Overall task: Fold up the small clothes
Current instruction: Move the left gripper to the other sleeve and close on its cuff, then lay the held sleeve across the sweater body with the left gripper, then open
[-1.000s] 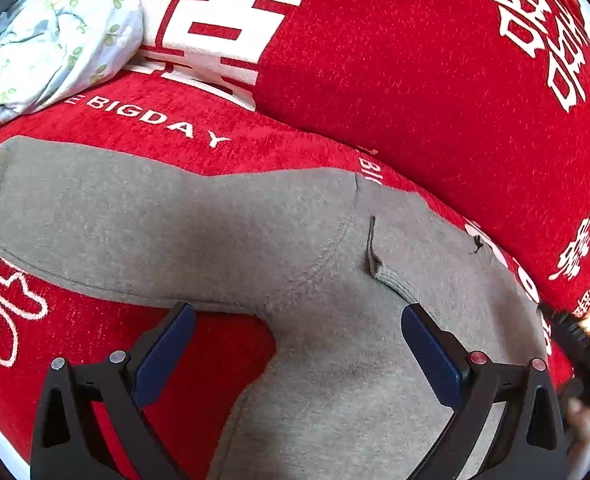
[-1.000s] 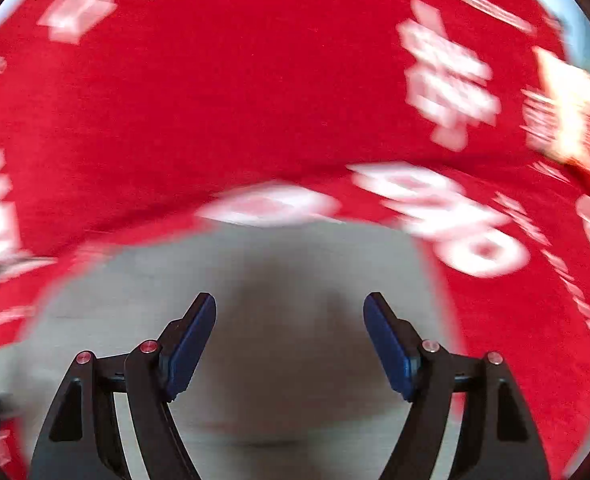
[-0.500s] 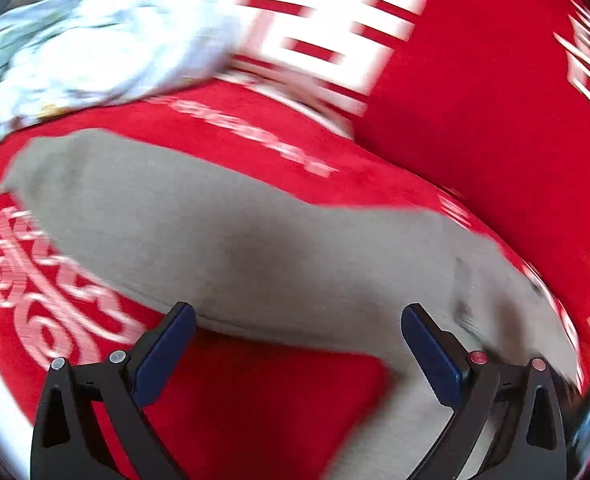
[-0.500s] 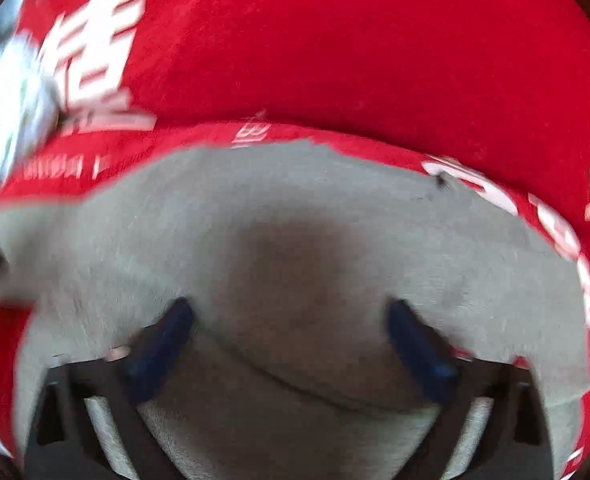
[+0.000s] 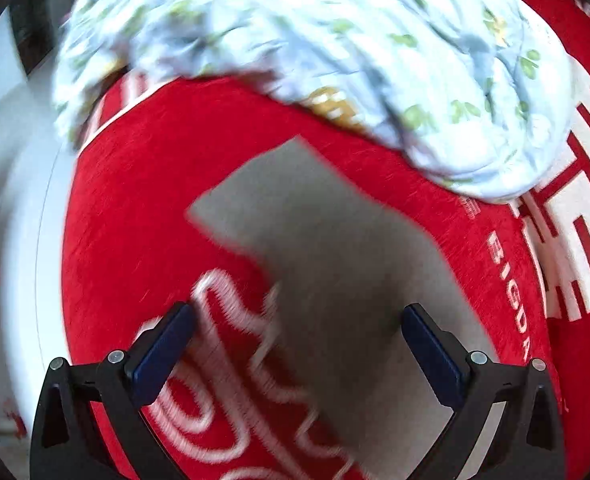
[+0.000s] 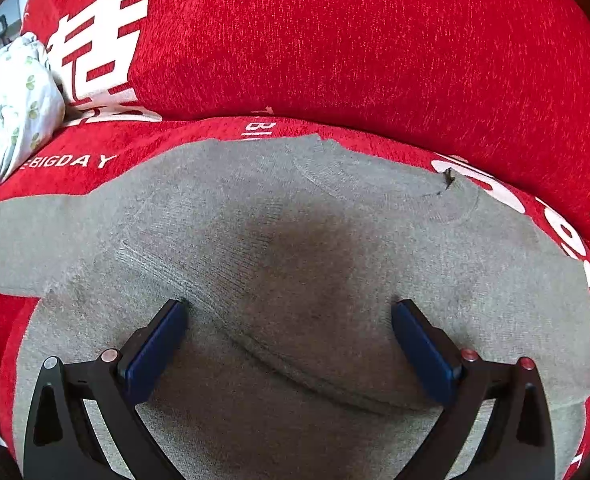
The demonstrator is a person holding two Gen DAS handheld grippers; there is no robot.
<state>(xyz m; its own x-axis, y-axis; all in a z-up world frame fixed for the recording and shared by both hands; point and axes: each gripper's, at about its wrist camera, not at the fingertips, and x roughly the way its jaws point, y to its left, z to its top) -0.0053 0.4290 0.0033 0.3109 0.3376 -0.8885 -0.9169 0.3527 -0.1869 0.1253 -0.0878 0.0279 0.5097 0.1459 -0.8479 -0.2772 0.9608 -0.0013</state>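
Observation:
A small grey knit sweater [image 6: 295,248] lies flat on a red sofa cover, its neckline toward the backrest. One sleeve [image 5: 327,248] stretches out to the left, with its cuff end in the left wrist view. My left gripper [image 5: 295,340] is open and empty, low over that sleeve near the cuff. My right gripper [image 6: 289,332] is open and empty, low over the sweater's body, with its fingers close to the fabric.
A pale blue quilt with green leaf print [image 5: 335,48] is bunched at the sofa's left end, also in the right wrist view [image 6: 11,108]. The red backrest [image 6: 355,40] with white lettering rises behind the sweater. White floor [image 5: 19,200] lies beyond the sofa's left edge.
My left gripper has swung left along the sleeve to its cuff end. My right gripper has come over the sweater's body and steadied. Both stay open.

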